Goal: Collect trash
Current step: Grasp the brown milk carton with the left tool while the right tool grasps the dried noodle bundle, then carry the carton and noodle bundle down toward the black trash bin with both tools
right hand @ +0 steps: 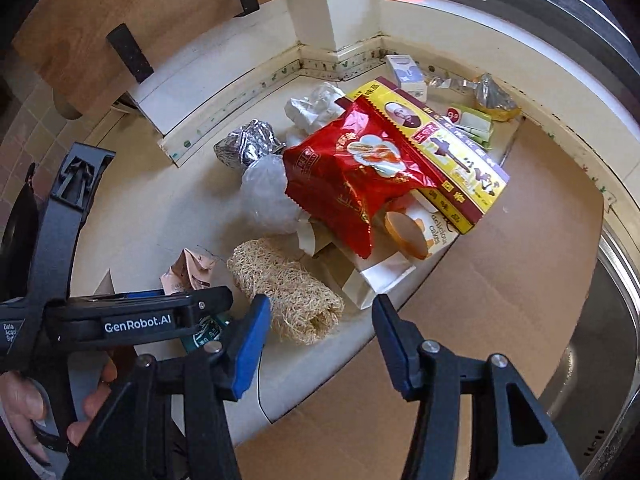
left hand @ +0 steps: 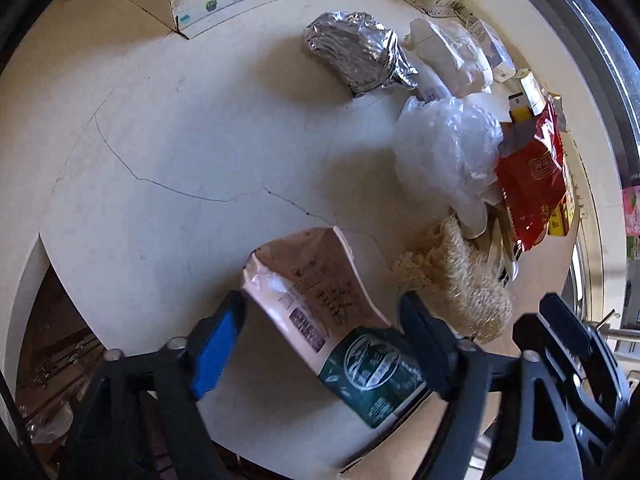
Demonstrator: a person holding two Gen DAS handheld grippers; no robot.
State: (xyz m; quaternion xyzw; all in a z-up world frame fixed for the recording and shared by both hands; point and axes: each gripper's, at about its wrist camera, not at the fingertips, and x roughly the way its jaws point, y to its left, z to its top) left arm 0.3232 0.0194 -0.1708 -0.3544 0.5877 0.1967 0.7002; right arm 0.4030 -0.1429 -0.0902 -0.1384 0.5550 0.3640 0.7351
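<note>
Trash lies on a white counter (left hand: 180,140). My left gripper (left hand: 322,344) is open, its fingers on either side of a pink and green pouch (left hand: 320,308), not closed on it. The pouch also shows in the right wrist view (right hand: 188,272), beside the left gripper body. My right gripper (right hand: 320,340) is open and empty, just in front of a tan loofah (right hand: 288,296), which also shows in the left wrist view (left hand: 456,284). Behind lie a red snack bag (right hand: 352,176), a clear plastic bag (right hand: 268,196) and a foil ball (right hand: 248,146).
A yellow and red box (right hand: 444,144), a white paper bag (right hand: 384,276), small cartons (right hand: 404,72) and crumpled white paper (right hand: 312,108) lie further back. Brown cardboard (right hand: 500,280) covers the counter on the right beside a steel sink (right hand: 608,352). A wooden board (right hand: 120,20) leans at the back left.
</note>
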